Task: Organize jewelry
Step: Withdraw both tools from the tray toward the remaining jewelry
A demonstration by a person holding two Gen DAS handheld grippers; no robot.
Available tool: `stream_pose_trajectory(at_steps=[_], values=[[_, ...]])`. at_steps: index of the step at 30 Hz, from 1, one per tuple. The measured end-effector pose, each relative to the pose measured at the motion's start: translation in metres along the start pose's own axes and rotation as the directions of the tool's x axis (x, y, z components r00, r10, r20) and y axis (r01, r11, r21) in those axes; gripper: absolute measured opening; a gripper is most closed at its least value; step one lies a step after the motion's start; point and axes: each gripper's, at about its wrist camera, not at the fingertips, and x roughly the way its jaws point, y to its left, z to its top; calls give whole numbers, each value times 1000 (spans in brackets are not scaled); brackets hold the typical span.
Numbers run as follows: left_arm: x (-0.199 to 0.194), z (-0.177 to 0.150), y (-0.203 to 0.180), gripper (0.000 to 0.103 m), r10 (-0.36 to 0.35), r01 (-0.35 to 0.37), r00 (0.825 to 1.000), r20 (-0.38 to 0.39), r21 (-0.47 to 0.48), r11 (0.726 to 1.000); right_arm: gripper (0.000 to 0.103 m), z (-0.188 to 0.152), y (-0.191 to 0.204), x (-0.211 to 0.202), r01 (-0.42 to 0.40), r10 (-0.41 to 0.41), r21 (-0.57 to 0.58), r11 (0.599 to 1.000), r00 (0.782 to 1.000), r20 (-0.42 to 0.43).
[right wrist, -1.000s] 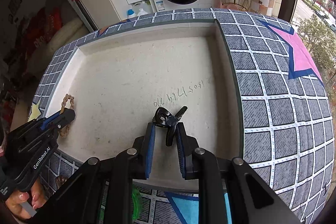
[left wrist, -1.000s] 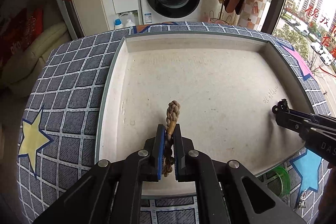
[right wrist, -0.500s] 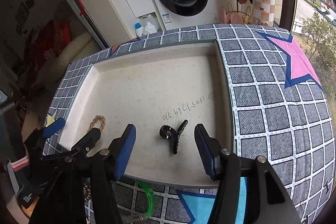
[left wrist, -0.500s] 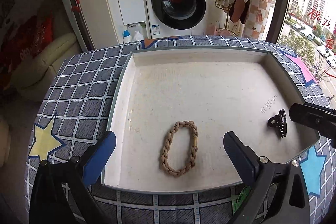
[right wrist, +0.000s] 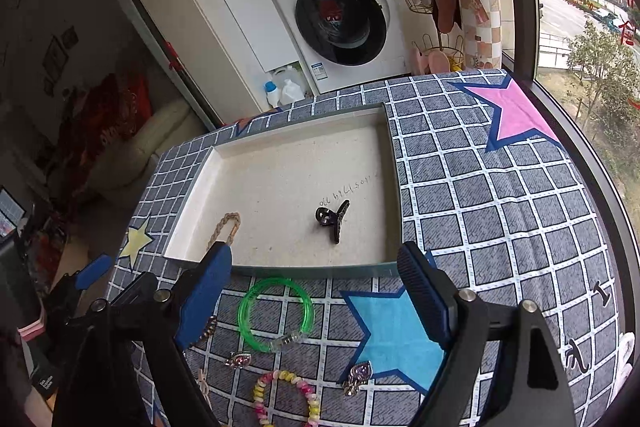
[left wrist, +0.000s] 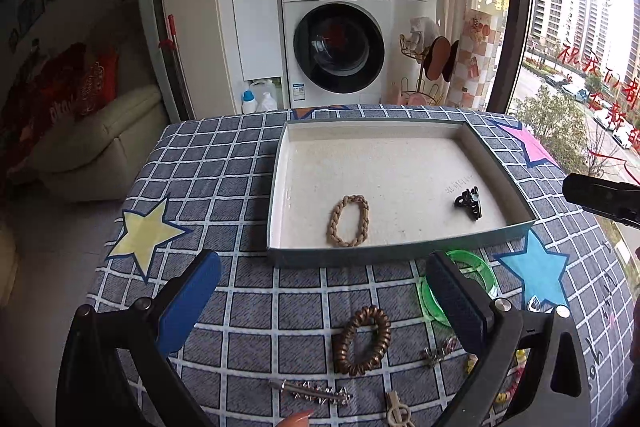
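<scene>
A shallow white tray [left wrist: 400, 254] [right wrist: 200, 171] sits on the checked tablecloth. A tan braided hair tie [left wrist: 348, 221] [right wrist: 226, 225] and a black claw clip [left wrist: 469, 201] [right wrist: 333, 219] lie in it. My left gripper [left wrist: 320, 301] is open and empty, above the cloth in front of the tray. My right gripper [right wrist: 316, 297] is open and empty, over the tray's near edge. On the cloth lie a brown spiral hair tie [left wrist: 362, 339], a green bangle [right wrist: 276, 313] [left wrist: 474, 267], a silver barrette [left wrist: 310, 391], a pink-yellow bead bracelet [right wrist: 286, 397] and small brooches [right wrist: 358, 375].
A washing machine [left wrist: 338, 39] stands behind the table, with bottles [left wrist: 256, 101] on the floor beside it. A sofa [left wrist: 96, 143] is at the left, a window at the right. Coloured stars are printed on the cloth [right wrist: 520, 187].
Both grippers opened, left the braided tie and the claw clip in the tray, then pulled back and up; the loose jewelry in front of the tray came into view.
</scene>
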Motion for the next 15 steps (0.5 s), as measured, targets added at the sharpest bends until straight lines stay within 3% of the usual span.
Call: stream_pose_trajectory(at_steps=[1,7,15], values=[[-6,-6,3,103,4,-4,1000,1,-10,1000,103,-5,0,-6,-5,5,4,1000,1000,4],[-32,-43,17,103,47,-47,999,0,-21,999,103,-34,0,-39,-28,27,18,999,999,29],[-29,-88,35,103,44,-53,992,-119,-72,996,103,-79,7,-55,12,-13,-20,1000,998,-58]])
